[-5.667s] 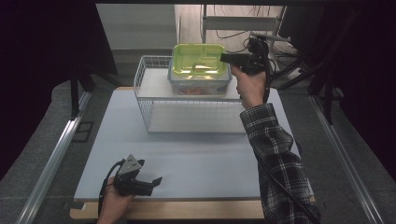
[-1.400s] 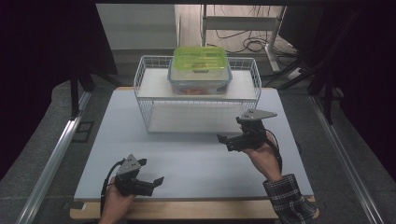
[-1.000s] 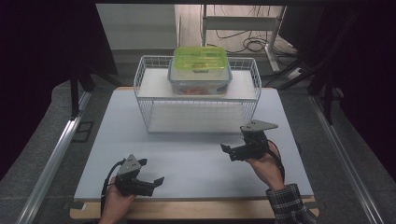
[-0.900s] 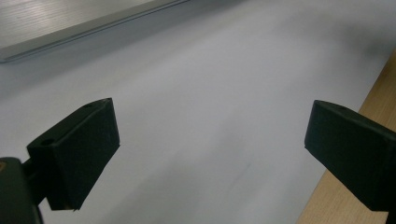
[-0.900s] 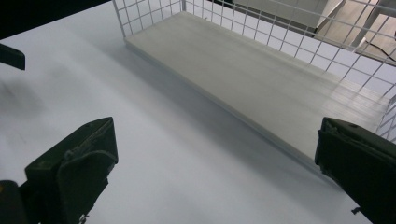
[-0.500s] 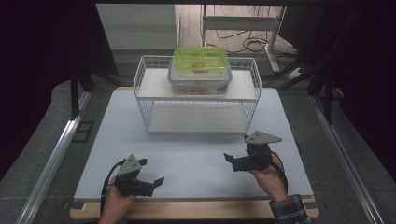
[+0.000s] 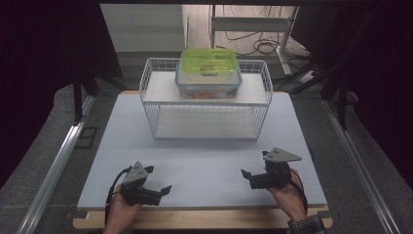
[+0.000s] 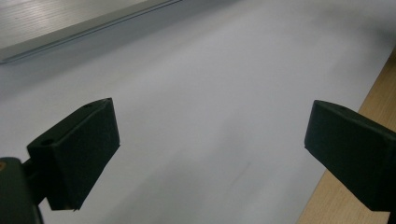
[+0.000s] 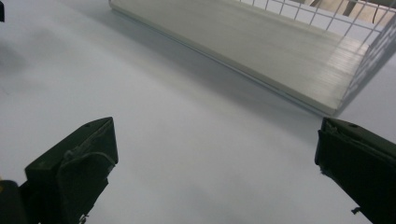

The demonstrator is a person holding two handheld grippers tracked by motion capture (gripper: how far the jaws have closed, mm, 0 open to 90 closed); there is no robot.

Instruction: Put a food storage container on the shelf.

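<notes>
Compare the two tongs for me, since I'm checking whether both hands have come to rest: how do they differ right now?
The left tongs sit at the mat's near-left corner, close to its front edge; the right tongs sit near-right, slightly farther up the mat. The right tongs face the wire rack, whose lower shelf lies ahead of their jaws; the left tongs look across bare mat toward the wooden table edge. Both are open, empty and held low.

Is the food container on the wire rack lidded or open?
Lidded. The green lid sits flat on the container, which rests on the wire rack; both grippers are empty near the table's front edge.
</notes>
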